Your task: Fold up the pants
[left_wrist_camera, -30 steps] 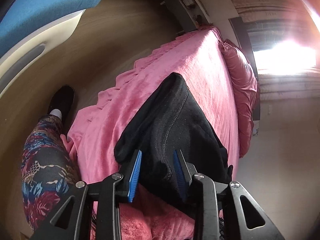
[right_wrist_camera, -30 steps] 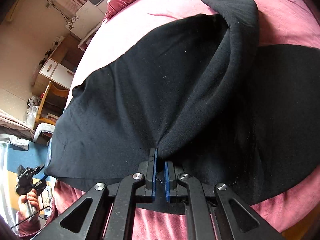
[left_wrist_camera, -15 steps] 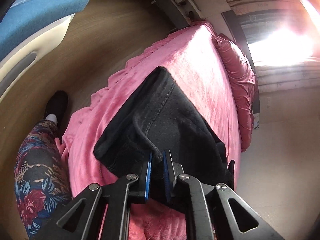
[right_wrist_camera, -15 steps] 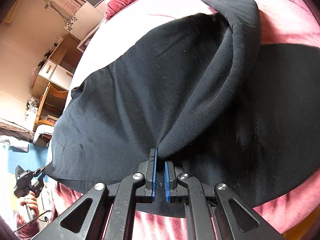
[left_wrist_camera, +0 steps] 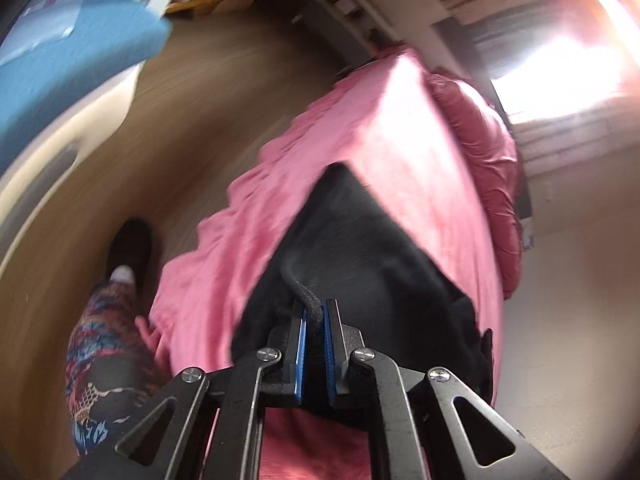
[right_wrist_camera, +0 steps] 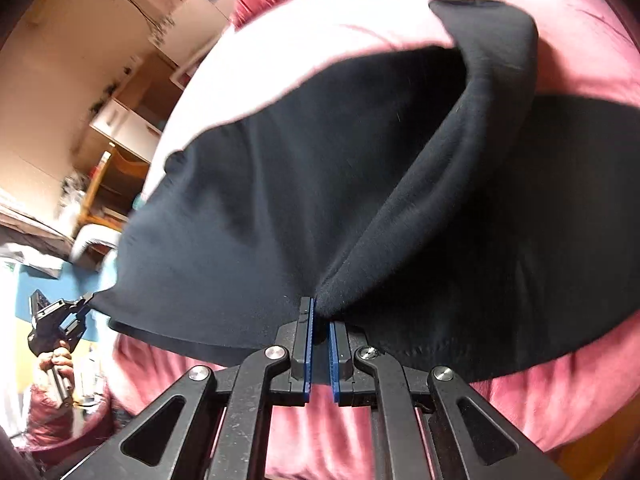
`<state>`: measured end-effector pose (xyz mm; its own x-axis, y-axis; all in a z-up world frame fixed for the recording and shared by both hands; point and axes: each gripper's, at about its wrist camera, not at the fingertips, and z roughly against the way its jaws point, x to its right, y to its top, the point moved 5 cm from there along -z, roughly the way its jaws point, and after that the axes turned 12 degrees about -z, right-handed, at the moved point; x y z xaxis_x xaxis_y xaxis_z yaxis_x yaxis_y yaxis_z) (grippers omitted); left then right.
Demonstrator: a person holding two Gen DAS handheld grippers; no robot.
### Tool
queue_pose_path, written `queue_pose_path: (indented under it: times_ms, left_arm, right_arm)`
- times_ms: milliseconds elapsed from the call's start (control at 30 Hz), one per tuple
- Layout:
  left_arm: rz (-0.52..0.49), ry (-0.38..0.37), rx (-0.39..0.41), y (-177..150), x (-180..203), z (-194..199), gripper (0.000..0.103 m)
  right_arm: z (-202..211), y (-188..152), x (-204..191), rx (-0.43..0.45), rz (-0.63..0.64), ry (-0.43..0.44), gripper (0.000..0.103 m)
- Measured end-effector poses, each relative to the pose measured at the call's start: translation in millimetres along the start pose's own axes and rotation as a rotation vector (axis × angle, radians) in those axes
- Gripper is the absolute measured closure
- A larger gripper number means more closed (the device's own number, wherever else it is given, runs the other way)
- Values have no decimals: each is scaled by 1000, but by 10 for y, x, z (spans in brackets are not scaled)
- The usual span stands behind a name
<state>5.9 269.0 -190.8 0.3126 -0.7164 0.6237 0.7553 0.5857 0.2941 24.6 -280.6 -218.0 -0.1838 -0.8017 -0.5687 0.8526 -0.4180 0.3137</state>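
Note:
Black pants [left_wrist_camera: 372,264] lie on a pink bed [left_wrist_camera: 404,136]. My left gripper [left_wrist_camera: 315,312] is shut on a bunched edge of the pants at the near end and holds it raised. In the right wrist view the pants [right_wrist_camera: 312,184] spread wide over the bed [right_wrist_camera: 320,48], one part lifted into a fold that runs to the far right. My right gripper [right_wrist_camera: 321,320] is shut on the near edge of the pants. The left gripper also shows in the right wrist view [right_wrist_camera: 84,304], at the pants' left corner.
Wooden floor [left_wrist_camera: 192,120] lies left of the bed, with the person's patterned leg [left_wrist_camera: 104,344] and dark shoe [left_wrist_camera: 132,248] beside it. A blue and white piece of furniture [left_wrist_camera: 68,64] stands at far left. A red pillow [left_wrist_camera: 488,152] lies at the bed's far end. Wooden shelves [right_wrist_camera: 116,152] stand beyond the bed.
My left gripper has shut on the edge of the pants and lifted it. The right gripper has stayed shut on the pants, which now hang a little higher.

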Motion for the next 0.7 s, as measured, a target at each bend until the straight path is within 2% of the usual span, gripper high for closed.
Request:
queue_pose_path:
  times_ms: [67,200,433,500,533,567,633,667,700]
  left_arm:
    - [29,3,-27,-82,-96,-46,96]
    - [-17,11,-22,-125,-47,61,96]
    - [-78,122,-68,-165,-30,53,94]
    - [-76,177,-105,-174,-70,-7,88]
    - [-65,214,-113,-174,-102,-12,74]
    - [-48,242,-107,-164,-128,10,68]
    - [-41,278,-74,-121,-136,115,68]
    - [-51,330,-44,-81,-128,205,68]
    - [-65,369,-13,-39,-103,288,68]
  right_arm:
    - [-69,-12,66,-6,-3,-14,96]
    - [-61,-18,79,0,14,-21,96]
    - [133,-80,65,17,69,-9,96]
    - [54,-99,70,-9,83,-40,96]
    - [-19,-119,105,-26,88,-63,96]
    - [-38,-108,112,-28,81,-63,96]
    - [7,-91,112,-35,82,-40,92]
    - [43,-74,129,-41,80,-32,92]
    - [85,-50,151,-50,79,-27,84]
